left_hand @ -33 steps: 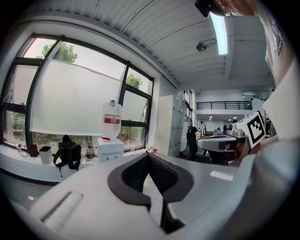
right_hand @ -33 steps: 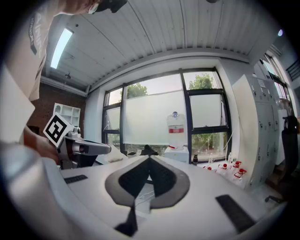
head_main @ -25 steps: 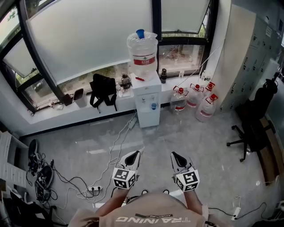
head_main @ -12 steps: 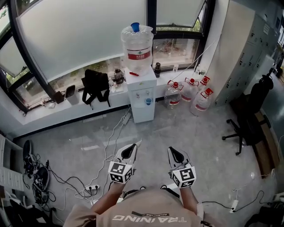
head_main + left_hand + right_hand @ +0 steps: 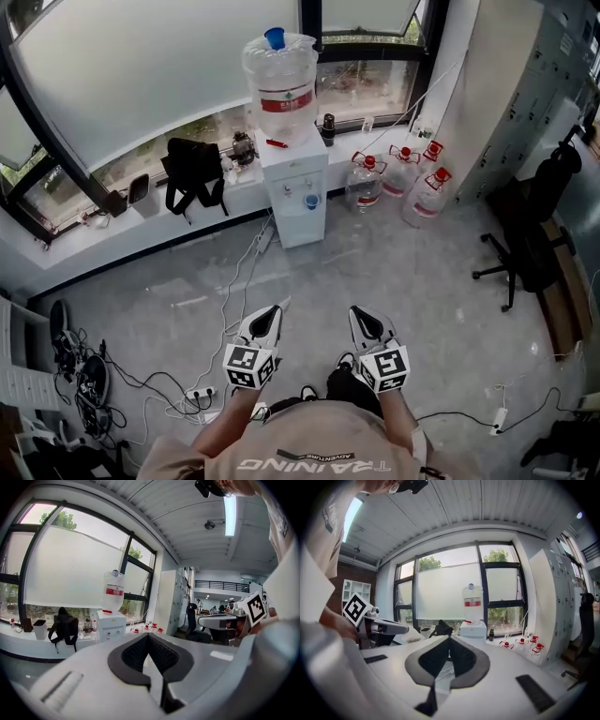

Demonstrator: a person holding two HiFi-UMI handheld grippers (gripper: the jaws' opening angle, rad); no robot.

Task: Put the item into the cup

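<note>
While standing over the grey floor [image 5: 422, 281], holds the left hand-held gripper [image 5: 270, 319] and right hand-held gripper [image 5: 364, 322] side by side, each pressed together on nothing; faces the water dispenser [image 5: 292, 187] ahead of both.

Left tongs [image 5: 270, 317] and right tongs [image 5: 364, 321] sit side by side before the torso, pointing forward; jaw tips together on both.
</note>
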